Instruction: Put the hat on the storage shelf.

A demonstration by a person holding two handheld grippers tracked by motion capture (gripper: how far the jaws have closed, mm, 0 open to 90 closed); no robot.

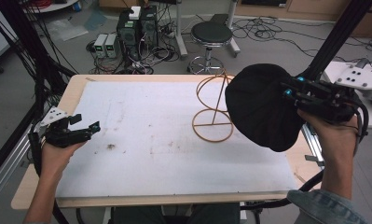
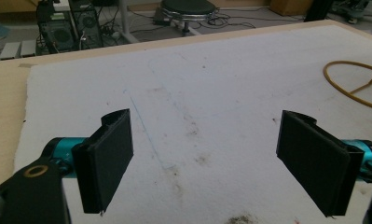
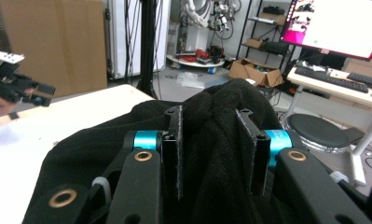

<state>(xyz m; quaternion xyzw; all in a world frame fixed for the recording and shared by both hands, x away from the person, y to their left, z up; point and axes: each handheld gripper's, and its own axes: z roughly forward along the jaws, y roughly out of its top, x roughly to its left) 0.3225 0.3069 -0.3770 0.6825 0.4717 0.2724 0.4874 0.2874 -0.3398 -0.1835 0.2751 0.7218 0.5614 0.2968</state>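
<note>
A wire stand [image 1: 213,108] rests on a foam sheet [image 1: 141,140] that covers the desk [image 1: 74,88]. Just right of the stand, a cloth hat [image 1: 263,105] hangs above the sheet in the right tool [image 1: 286,91]. The left tool [image 1: 83,123] sits at the sheet's left edge, and a stool [image 1: 211,35] stands on the floor behind the desk.

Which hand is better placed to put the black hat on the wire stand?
Right. The right gripper is shut on the black hat, lifted beside the wire stand. The left gripper is open, empty, at the table's far left.

High view overlooks the white mat [image 1: 141,154]; both claw views sit close above it.
</note>
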